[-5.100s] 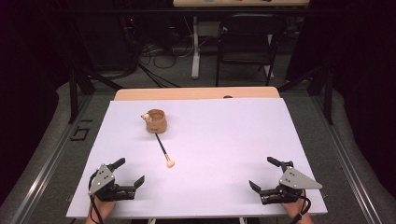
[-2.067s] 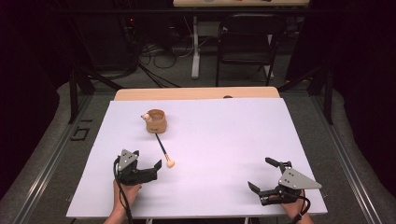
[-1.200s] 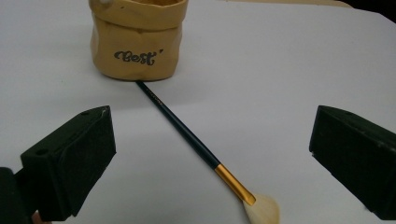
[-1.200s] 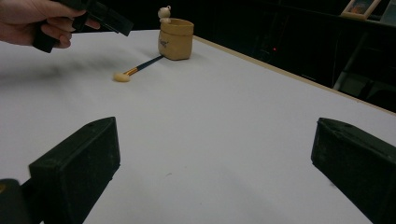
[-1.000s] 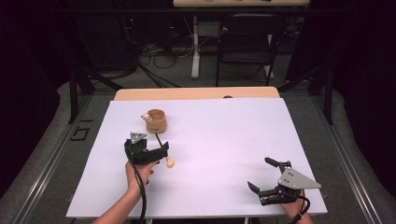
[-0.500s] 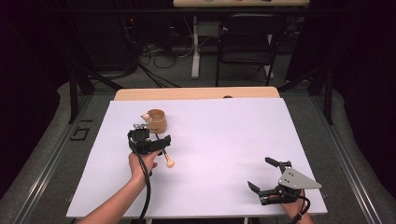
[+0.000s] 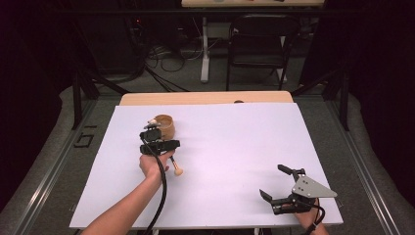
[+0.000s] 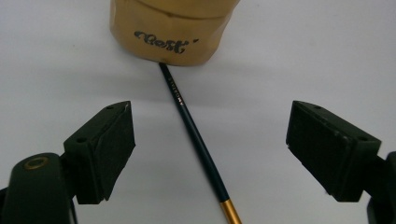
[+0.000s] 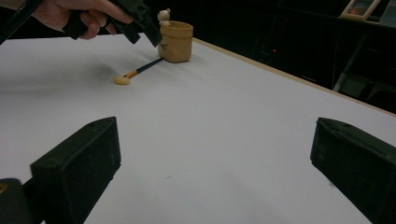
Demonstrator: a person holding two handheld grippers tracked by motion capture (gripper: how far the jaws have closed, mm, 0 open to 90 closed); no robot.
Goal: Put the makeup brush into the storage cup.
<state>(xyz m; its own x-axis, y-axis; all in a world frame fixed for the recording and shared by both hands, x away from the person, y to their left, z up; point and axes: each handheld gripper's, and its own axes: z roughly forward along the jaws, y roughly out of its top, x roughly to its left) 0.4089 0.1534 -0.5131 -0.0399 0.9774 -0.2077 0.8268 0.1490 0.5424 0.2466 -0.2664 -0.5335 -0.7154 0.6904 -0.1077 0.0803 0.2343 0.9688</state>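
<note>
Left gripper (image 8: 205, 154) wide open, straddling the dark brush handle (image 8: 194, 135) beside the tan cup (image 8: 170, 30); apparently about to grasp, needing descent then closing; right gripper (image 7: 286, 193) open, idle.

A cup (image 7: 164, 127) stands on the table (image 7: 235, 147), far and left of centre. A brush (image 7: 173, 164) lies just near of it, its far end touching the cup's base. The left gripper (image 7: 159, 143) hangs over the brush; the right gripper (image 7: 284, 188) sits at the near right corner.
</note>
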